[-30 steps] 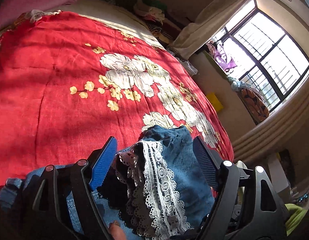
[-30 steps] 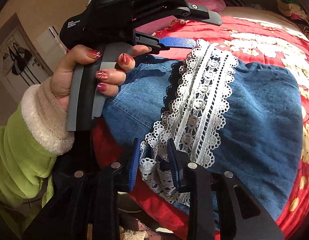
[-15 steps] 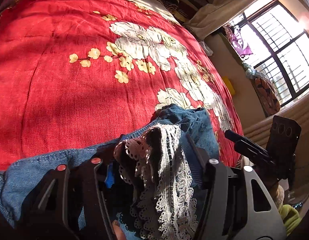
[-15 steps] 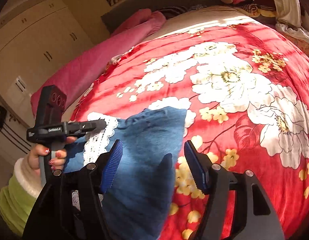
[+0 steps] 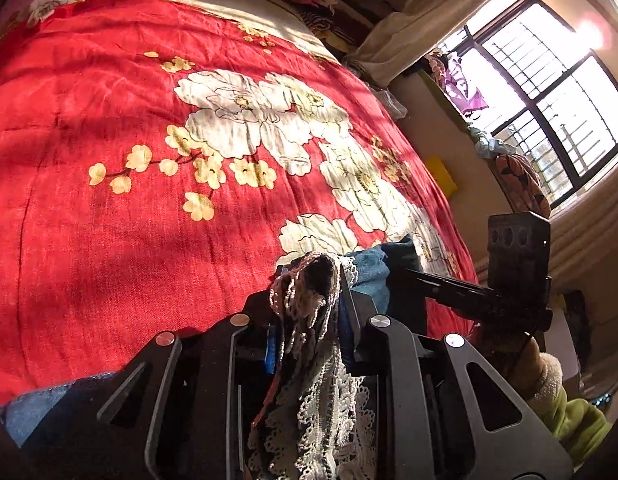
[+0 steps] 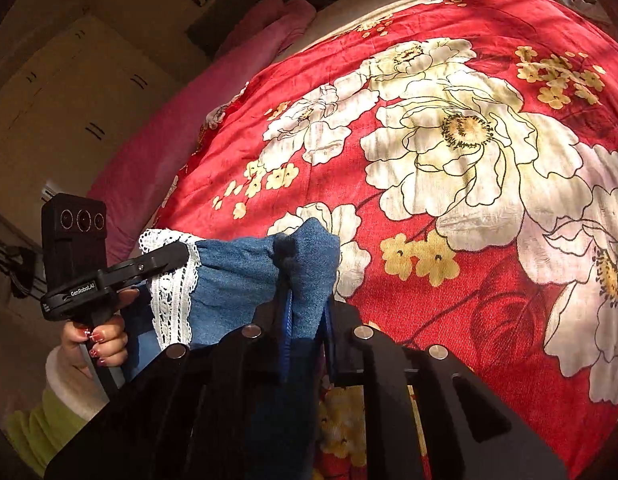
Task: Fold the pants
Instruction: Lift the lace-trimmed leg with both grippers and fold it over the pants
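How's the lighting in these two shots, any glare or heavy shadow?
Left wrist view: the window is blown out, with striped sun and shadow across the red bedspread. Right wrist view: sunlit bedspread, dark cupboards, fisheye bending at the edges.

The pants (image 6: 245, 272) are blue denim with a white lace trim band (image 6: 175, 300). They are bunched and lifted at two points above the red floral bedspread (image 6: 449, 160). The lace portion (image 5: 321, 380) hangs in loose folds, partly in shadow.
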Available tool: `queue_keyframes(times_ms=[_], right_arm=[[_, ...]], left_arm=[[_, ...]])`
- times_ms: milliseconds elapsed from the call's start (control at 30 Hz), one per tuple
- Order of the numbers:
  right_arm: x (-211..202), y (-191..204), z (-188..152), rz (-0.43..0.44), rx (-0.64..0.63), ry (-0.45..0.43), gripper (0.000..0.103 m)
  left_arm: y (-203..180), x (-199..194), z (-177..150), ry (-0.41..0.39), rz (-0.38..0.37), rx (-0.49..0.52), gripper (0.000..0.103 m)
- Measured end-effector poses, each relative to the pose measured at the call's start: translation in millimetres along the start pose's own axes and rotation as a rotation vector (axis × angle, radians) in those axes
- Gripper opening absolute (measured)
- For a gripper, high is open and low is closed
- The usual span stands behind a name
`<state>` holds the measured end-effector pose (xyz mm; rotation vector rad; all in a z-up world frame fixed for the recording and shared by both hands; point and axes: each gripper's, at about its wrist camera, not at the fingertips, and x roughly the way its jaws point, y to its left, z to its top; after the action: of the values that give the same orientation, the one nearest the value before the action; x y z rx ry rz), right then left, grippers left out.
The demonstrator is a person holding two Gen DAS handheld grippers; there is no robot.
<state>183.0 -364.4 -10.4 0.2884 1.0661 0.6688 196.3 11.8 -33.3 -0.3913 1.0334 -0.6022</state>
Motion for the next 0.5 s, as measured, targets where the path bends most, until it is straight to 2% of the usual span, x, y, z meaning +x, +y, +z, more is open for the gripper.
queue_keyframes(times_ms=[67,167,233,267,300,367,433,500], right_arm=[[12.1,1.1,-1.1,-0.045,-0.025,0.021,0.016],[9.9,-2.3,-2.9,-0.039,-0.006,0.008,0.022],[-5.8,0.2,-6.7,-0.043,0.003,-0.016,0.04],[-16.6,3.7,-9.5,-0.04,-0.004,-0.038,0.053],[-28.3,8.1,-14.3,-0.033,-0.02,-0.064,0.057],[-50.1,17.3,-26.8,-0.025,-0.049,-0.092,0.058],[-67.2,26.3,-42.7,-0.003,-0.071,-0.106,0.063],[-79.4,34.7,-60.8,-0.004,-0.101,-0.103,0.069]], left_arm=[[8.8,11.0,-2.6,0.014,0.034,-0.023,0.017],[14.5,9.6,-5.4,0.004,0.07,-0.043,0.031],[12.7,0.1,-6.8,-0.014,0.085,-0.031,0.038],[11.0,-7.4,-7.3,-0.029,0.09,-0.03,0.041],[9.0,-16.9,-7.4,-0.051,0.089,-0.029,0.047],[3.7,-40.1,-10.6,-0.105,0.085,-0.031,0.056],[-4.2,-61.9,-19.4,-0.145,0.1,-0.024,0.065],[-13.6,-79.3,-33.8,-0.171,0.153,-0.014,0.066]])
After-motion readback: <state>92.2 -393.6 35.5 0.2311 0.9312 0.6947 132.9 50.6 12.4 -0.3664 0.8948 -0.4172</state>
